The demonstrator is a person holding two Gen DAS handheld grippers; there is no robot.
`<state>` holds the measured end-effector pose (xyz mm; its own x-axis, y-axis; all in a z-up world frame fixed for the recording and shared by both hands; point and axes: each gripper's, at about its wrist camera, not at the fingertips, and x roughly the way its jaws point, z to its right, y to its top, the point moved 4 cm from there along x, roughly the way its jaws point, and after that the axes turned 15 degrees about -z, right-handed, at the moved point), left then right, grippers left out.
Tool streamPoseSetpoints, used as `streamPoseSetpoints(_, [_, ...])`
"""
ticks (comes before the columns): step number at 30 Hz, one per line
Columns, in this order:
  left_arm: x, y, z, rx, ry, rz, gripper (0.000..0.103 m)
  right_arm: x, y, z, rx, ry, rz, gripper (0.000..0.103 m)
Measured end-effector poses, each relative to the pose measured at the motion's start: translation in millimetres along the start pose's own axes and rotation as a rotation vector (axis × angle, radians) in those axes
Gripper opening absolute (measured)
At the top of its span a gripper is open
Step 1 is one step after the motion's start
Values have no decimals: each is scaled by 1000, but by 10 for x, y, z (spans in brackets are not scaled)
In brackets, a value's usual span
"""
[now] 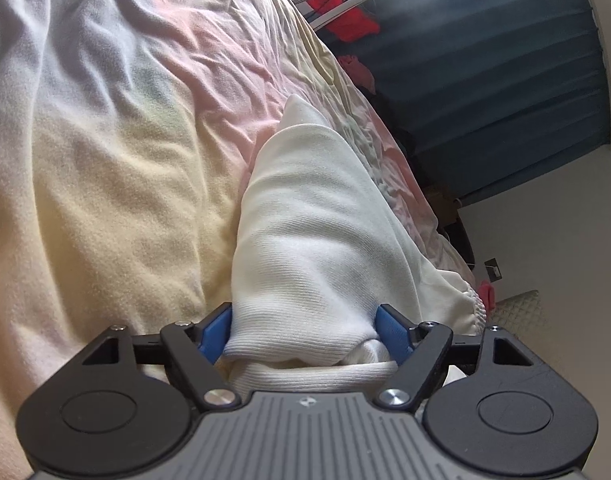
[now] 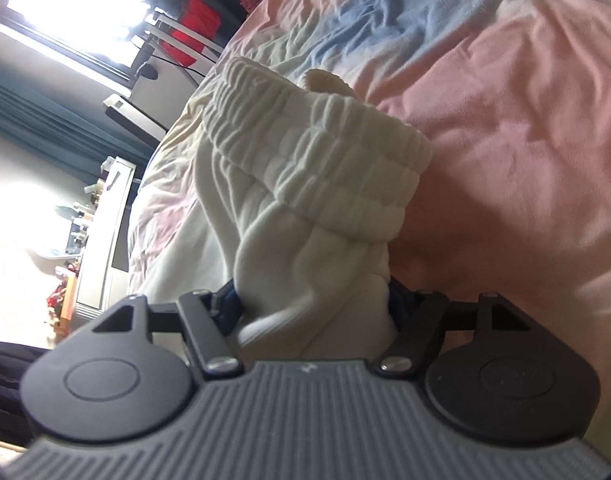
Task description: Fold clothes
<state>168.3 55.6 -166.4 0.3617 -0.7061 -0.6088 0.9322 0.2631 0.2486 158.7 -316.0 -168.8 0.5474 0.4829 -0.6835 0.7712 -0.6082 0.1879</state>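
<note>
Left gripper point(image 1: 303, 330) clamps white garment point(image 1: 313, 232) leg; right gripper point(image 2: 311, 308) clamps waistband point(image 2: 313, 152); bedspread point(image 1: 105, 140) beneath.

Cream knit garment point(image 1: 305, 240) pretty much buries both grippers' blue fingertips point(image 1: 215, 330); small clutter on the white shelf unit point(image 2: 101, 216) is too blurry to make out.

Cream-white garment point(image 1: 305, 240), fine ribbed knit in the left wrist view, with a gathered, ridged off-white waistband point(image 2: 313, 156) in the right wrist view. Bed cover point(image 1: 105, 140) in washed pastel blotches: pale yellow, pink, faint blue and green on the left view, salmon pink with a light blue patch on the right. Left gripper point(image 1: 303, 332) has blue pads on black links over a grey ribbed body; dark teal pleated curtain point(image 1: 505, 80), bright red cloth point(image 1: 345, 12) on a white rack.
</note>
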Motion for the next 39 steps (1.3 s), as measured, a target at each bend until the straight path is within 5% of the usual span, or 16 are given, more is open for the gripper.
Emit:
streamPoseSetpoints(6, [-35,-14,198,113,109,29,56,-110,-54,-109,-29,5,64,47])
streamPoseSetpoints(12, [-244,5,441,107,100,66,38,-348,-212,-289,-74,38,124,41])
streamPoseSetpoints(19, [-454,264,1173,138,33,117,32,-863,189,-356,-64,87,182,40])
streamPoseSetpoints(25, [389,816,2133,171,51,54,30,-1312,619,-375,-45,115,237,40])
streamPoseSetpoints(29, [1014,1204,2758,177,57,12,28,-1562,1389,-235,-3,43,302,40])
streamPoseSetpoints(34, [2239,1879,3498,221,92,2,28,-1723,2553,-25,82,-73,378,40])
streamPoseSetpoints(39, [3218,2373,4026,403,131,-11,28,-1722,3423,240,55,-145,462,40])
